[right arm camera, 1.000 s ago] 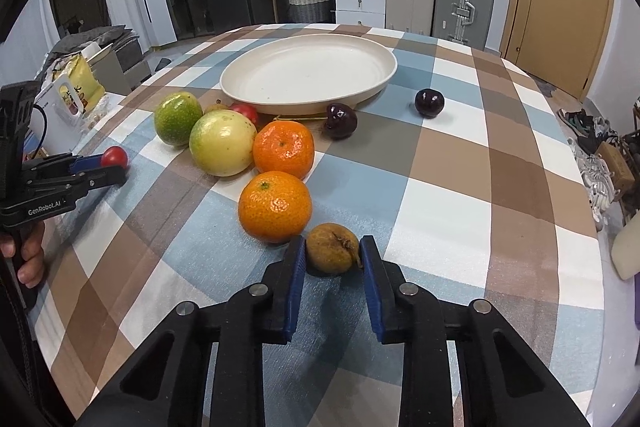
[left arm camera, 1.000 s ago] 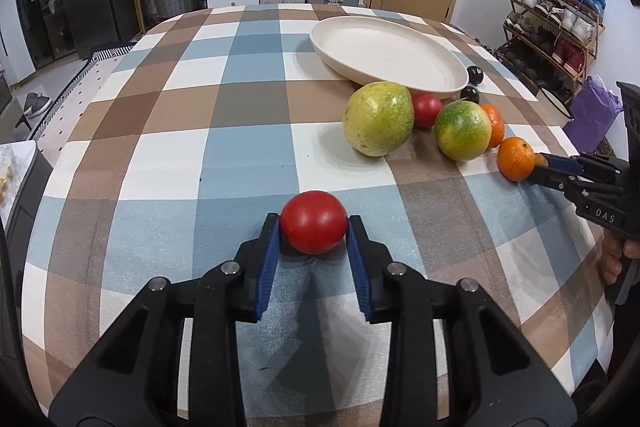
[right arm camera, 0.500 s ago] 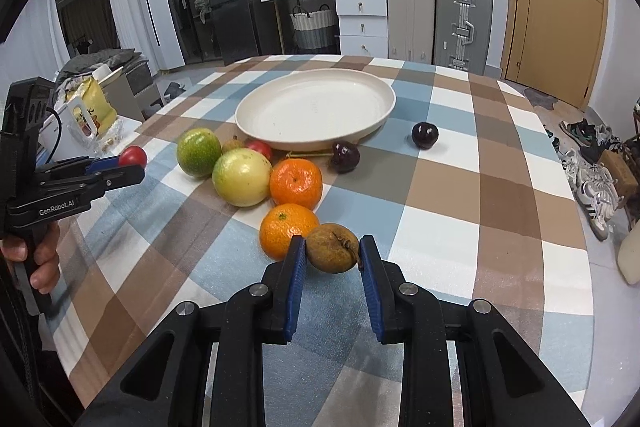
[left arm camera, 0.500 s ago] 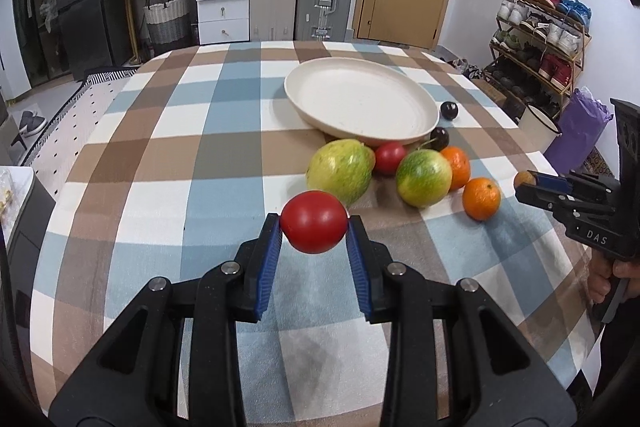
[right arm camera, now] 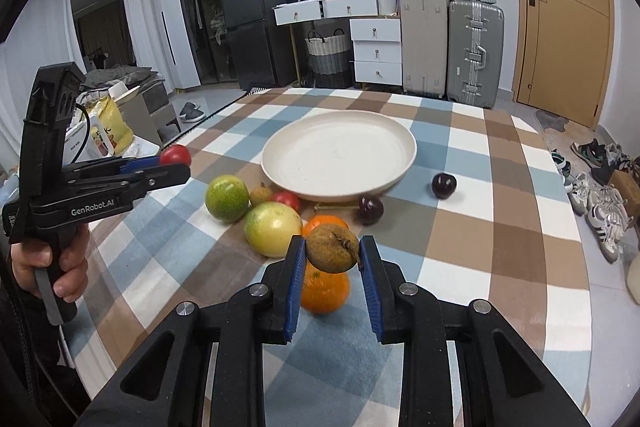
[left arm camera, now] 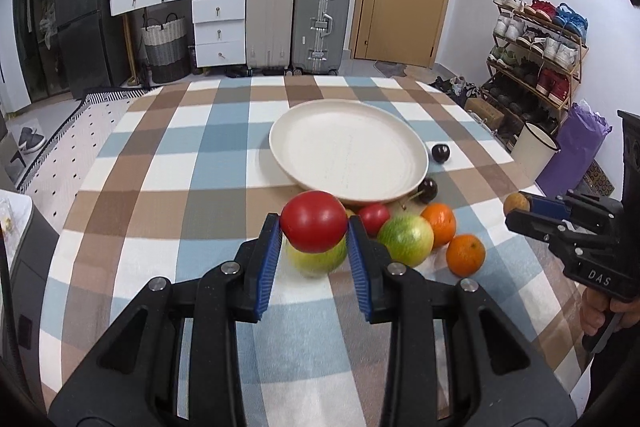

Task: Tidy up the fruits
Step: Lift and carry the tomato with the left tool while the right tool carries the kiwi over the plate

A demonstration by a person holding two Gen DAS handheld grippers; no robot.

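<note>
Left gripper (left arm camera: 314, 233): blue pads pressed against both sides of a red tomato (left arm camera: 314, 227), which is held clear of the table (left arm camera: 160, 195). In the right wrist view the same gripper (right arm camera: 182, 165) shows side-on at the left, a hand (right arm camera: 48, 263) around its handle.

Right gripper (right arm camera: 332, 253): pads closed on a small brown fruit (right arm camera: 332, 253) with a rough, wrinkled skin, also held above the cloth. In the left wrist view it enters from the right edge, the brown fruit (left arm camera: 517, 203) at its tip.

Plate (right arm camera: 280, 147): large, cream, round, bare, on the checked cloth near the table's middle.

Fruit on the table, grouped just in front of the plate:
- green fruit (right arm camera: 227, 197), leftmost in the right wrist view;
- yellow-green fruit (right arm camera: 272, 229), beside it;
- small red tomato (right arm camera: 286, 201), between those two and the plate rim;
- small tan fruit (right arm camera: 261, 195), partly hidden;
- two oranges (left arm camera: 466, 254), one nearer the plate, one nearer the grippers;
- dark plum (right arm camera: 370, 210), just beside the plate rim;
- second dark plum (right arm camera: 444, 185), apart to the right.
</note>
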